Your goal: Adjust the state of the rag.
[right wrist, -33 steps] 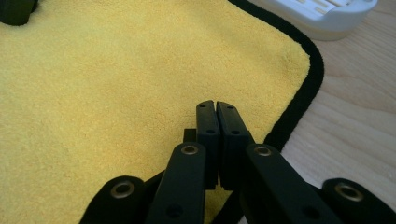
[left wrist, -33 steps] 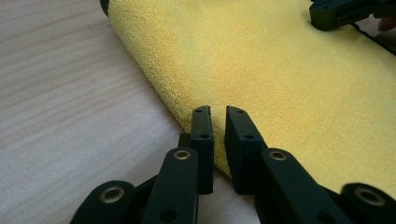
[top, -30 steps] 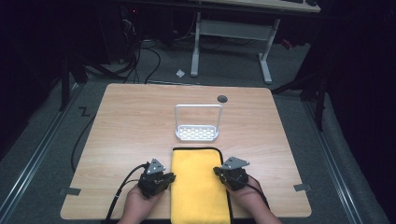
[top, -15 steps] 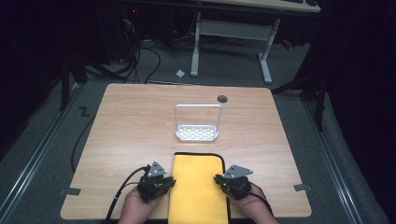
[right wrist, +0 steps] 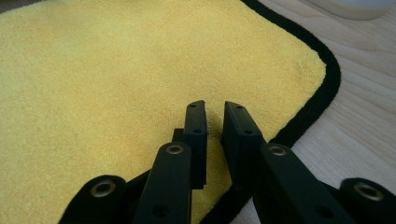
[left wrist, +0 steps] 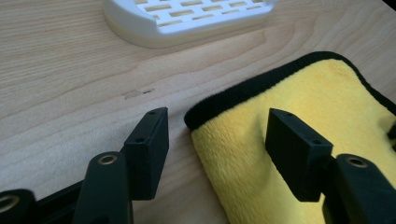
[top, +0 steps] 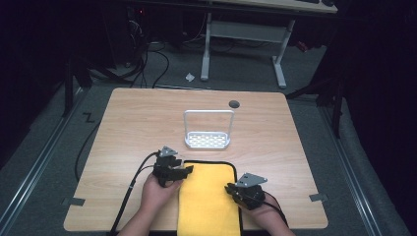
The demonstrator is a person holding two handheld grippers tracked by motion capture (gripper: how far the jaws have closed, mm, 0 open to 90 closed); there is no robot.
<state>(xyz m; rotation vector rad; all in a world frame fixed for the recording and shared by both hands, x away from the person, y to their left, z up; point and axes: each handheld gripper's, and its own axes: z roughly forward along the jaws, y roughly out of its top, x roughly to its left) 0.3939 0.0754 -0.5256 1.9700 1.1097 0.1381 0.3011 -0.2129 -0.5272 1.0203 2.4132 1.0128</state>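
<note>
A yellow cloth (top: 209, 201) with a black hem lies flat at the table's near edge, between my hands. My left gripper (top: 183, 170) is open at its far left corner. In the left gripper view the jaws of the left gripper (left wrist: 219, 140) straddle that corner of the cloth (left wrist: 322, 98), one jaw over bare wood and one over the cloth. My right gripper (top: 232, 190) sits at the cloth's right edge. In the right gripper view the right gripper (right wrist: 215, 126) has its jaws nearly together, pinching the cloth (right wrist: 116, 70) by its hem.
A white slotted rack (top: 207, 140) with an upright hoop stands mid-table, just beyond the cloth, and its base shows in the left gripper view (left wrist: 187, 14). The wooden table (top: 137, 123) has a dark grommet hole (top: 234, 103) near its far edge. Cables trail off at the left.
The cloth slid slightly toward the person. My left gripper then moved forward to the cloth's far left corner, while my right gripper drew back a little along the right edge.
</note>
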